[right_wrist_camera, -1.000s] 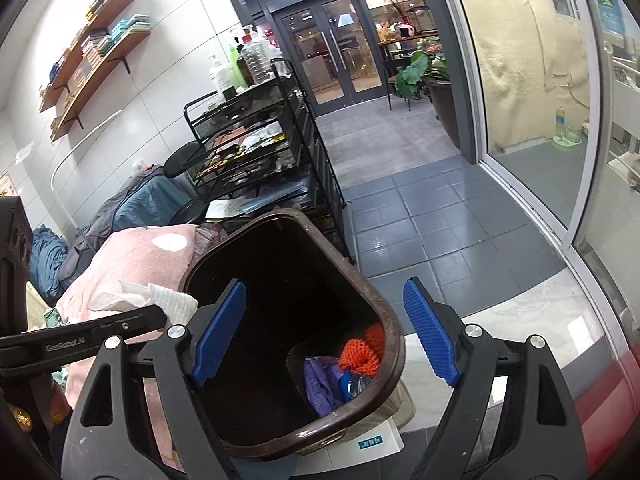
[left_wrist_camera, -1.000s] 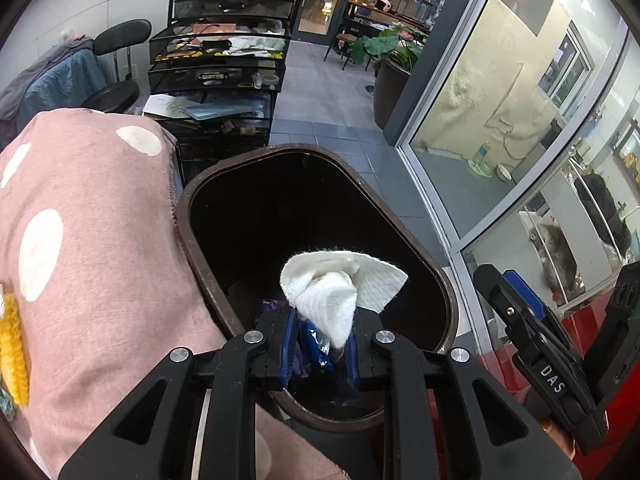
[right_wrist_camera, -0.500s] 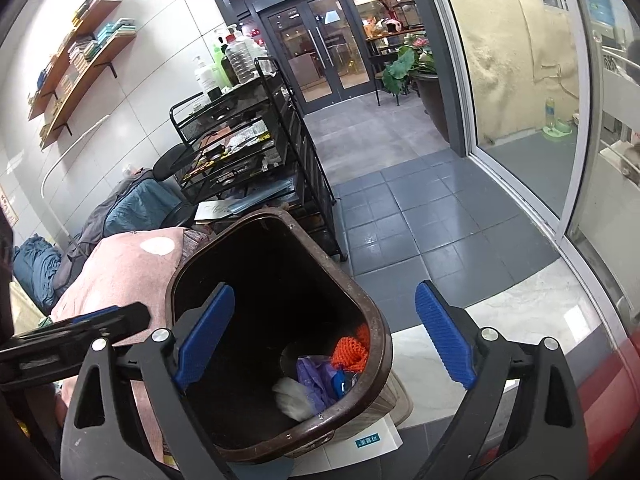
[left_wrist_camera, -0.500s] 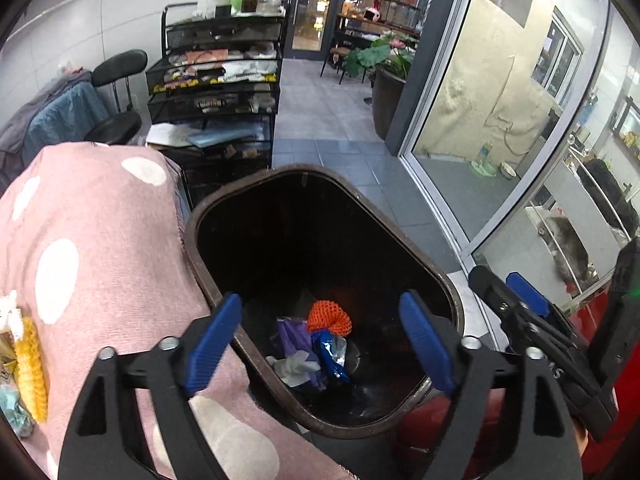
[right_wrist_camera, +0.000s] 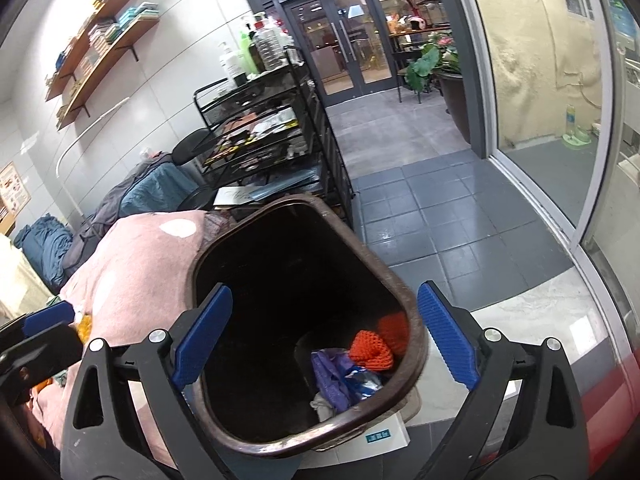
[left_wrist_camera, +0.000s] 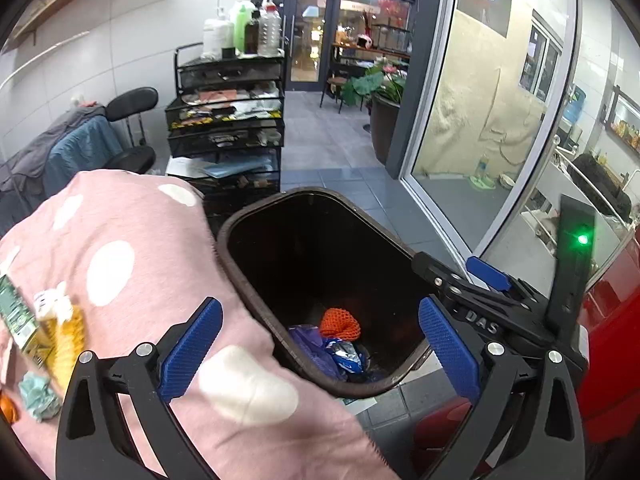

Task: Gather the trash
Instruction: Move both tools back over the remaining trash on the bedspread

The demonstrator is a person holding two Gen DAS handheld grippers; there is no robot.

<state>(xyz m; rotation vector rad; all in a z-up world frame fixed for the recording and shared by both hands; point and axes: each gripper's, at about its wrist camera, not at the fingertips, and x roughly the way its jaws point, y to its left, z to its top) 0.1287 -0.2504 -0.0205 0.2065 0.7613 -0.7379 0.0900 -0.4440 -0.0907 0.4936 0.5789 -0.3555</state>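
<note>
A brown bin (left_wrist_camera: 240, 276) stands beside a pink cloth with white dots (left_wrist_camera: 140, 248). At its bottom lie an orange net (left_wrist_camera: 340, 322), a purple wrapper (left_wrist_camera: 310, 346) and a blue-silver wrapper (left_wrist_camera: 346, 356); the right wrist view also shows a white tissue (right_wrist_camera: 322, 404) there. My left gripper (left_wrist_camera: 319, 312) hangs over the bin's near rim and the cloth, its jaws opening with nothing between them. My right gripper (right_wrist_camera: 325, 292) is held open above the bin (right_wrist_camera: 416, 344), empty. More litter lies on the cloth at the left: a green packet (left_wrist_camera: 16, 320), a yellow piece (left_wrist_camera: 64, 344) and a teal crumpled paper (left_wrist_camera: 38, 396).
A black wire cart (left_wrist_camera: 228, 120) with bottles on top stands behind the bin. A chair draped with clothes (left_wrist_camera: 80, 148) is at the left, a glass wall (left_wrist_camera: 480, 120) at the right. A red surface (left_wrist_camera: 616, 340) borders the bin on the right.
My left gripper opened and the white tissue fell into the bin. The gripper then drew back and upward, so more of the pink cloth shows. My right gripper opened slightly wider.
</note>
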